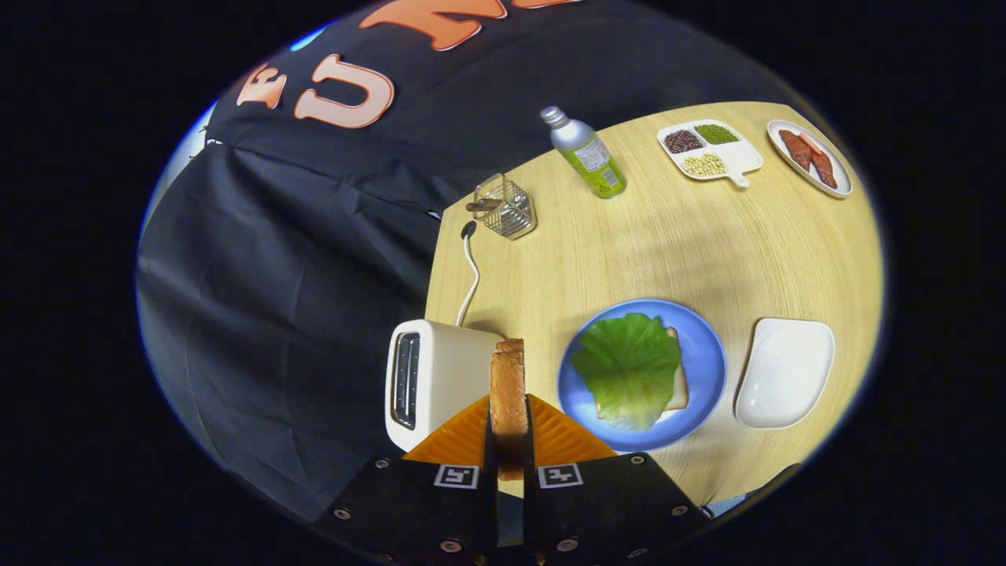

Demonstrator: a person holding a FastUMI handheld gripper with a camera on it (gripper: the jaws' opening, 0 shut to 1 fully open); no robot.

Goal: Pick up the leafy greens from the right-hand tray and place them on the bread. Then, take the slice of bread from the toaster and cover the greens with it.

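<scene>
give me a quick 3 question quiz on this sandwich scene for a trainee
1. True or false: the leafy greens already lie on the bread on the blue plate.
2. What is the tool shut on? A) the bottle B) a slice of bread C) the toaster cord
3. Fill in: the white tray beside the blue plate holds ____.

Key:
1. True.
2. B: the slice of bread stands on edge between both fingers, beside the toaster.
3. Nothing.
</scene>
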